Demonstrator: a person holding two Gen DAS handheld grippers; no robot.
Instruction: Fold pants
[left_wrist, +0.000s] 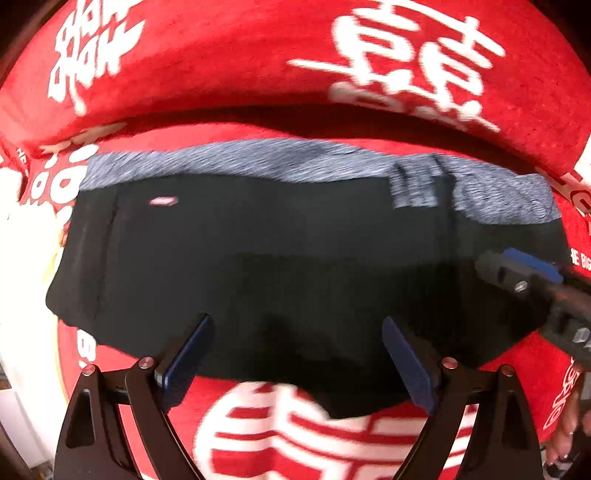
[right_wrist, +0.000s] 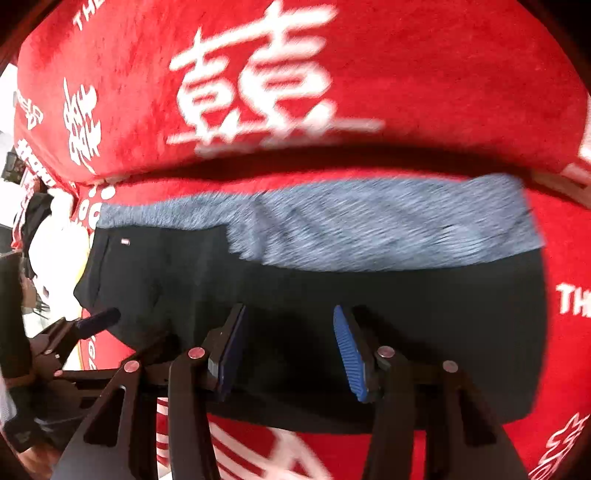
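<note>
the black pants (left_wrist: 280, 266) lay flat in a folded block on the red cushion (left_wrist: 229, 70) printed with white characters, their grey heathered waistband (left_wrist: 295, 162) along the far edge against the cushion's raised back. the left gripper (left_wrist: 295, 354) hovered over the near edge with its fingers (left_wrist: 184, 362) spread wide and nothing between them; the right gripper (right_wrist: 291, 350) stood over the same edge further along, fingers parted and empty (both views were blurred, so contact with the cloth could not be judged). the fold looked largely done. to do this step well, each gripper would best pinch all layers of the near edge at once, evenly spaced, then carry them together toward the waistband.
</note>
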